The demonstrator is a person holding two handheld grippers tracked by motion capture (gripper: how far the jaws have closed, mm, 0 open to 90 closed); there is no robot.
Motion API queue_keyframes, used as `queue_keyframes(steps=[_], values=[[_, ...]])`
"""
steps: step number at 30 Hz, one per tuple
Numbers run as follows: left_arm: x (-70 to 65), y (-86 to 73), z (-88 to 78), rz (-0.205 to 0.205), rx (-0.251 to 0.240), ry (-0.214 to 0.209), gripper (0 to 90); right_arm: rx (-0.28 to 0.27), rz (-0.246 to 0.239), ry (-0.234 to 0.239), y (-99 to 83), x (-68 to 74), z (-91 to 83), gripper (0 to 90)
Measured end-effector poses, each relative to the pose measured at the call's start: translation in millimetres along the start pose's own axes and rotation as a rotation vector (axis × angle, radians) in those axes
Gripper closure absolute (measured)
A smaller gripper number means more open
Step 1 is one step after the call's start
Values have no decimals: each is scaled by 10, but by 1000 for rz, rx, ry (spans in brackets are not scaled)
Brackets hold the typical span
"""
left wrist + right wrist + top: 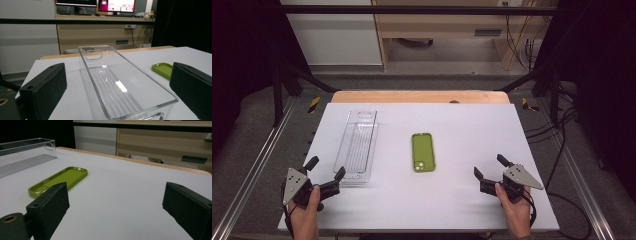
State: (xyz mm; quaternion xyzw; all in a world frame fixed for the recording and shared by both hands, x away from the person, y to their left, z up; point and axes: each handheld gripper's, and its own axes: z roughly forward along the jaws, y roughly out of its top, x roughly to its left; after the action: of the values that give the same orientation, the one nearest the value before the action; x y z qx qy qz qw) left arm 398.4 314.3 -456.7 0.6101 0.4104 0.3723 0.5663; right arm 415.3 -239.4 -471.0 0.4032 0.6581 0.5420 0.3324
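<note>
A: Currently, both hands rest low at the near edge of the white surface (462, 130), one at each corner. Left hand (304, 212) grips its handle from below, grey plate tilted outward; left claw (326, 168) points forward and slightly inward, jaws wide apart, nothing between them.

B: Right side?

A: Right hand (514, 207) mirrors it. Right claw (490, 166) also stands with jaws spread wide, empty, aimed forward and inward.

B: Position of the items relative to each claw?

A: Clear plastic bin (357, 147) lies lengthwise just ahead of the left claw; in the left gripper view its near end (140, 110) sits between the jaws' line of sight, not touched. The bin holds nothing. Green phone case (423, 152) lies flat, open side up, ahead and to the inside of the right claw, well apart from it; in the right gripper view it (60, 181) appears beyond the left-hand jaw.

B: Room to move?

A: Bare surface between the two claws and ahead of the right one out to the far wooden edge (419, 96). Case and bin are apart, a clear strip between them. The bin's outer long side runs near the surface's left edge.
</note>
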Motion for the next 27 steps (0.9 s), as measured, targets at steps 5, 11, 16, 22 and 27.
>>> queue_keyframes(steps=[5,11,16,22,27], values=[[-13,-6,7,1,3,-8,8,35,-4,1,-15,13,8,68],[-22,-16,-8,1,8,-11,8,115,-10,42,-3,13,73,73],[-12,-21,-5,-7,8,-9,9,171,-26,48,52,28,118,64],[-26,-16,-4,1,8,-14,9,283,-114,83,271,85,334,62],[-48,-12,4,20,13,-18,9,311,-168,103,466,138,493,65]])
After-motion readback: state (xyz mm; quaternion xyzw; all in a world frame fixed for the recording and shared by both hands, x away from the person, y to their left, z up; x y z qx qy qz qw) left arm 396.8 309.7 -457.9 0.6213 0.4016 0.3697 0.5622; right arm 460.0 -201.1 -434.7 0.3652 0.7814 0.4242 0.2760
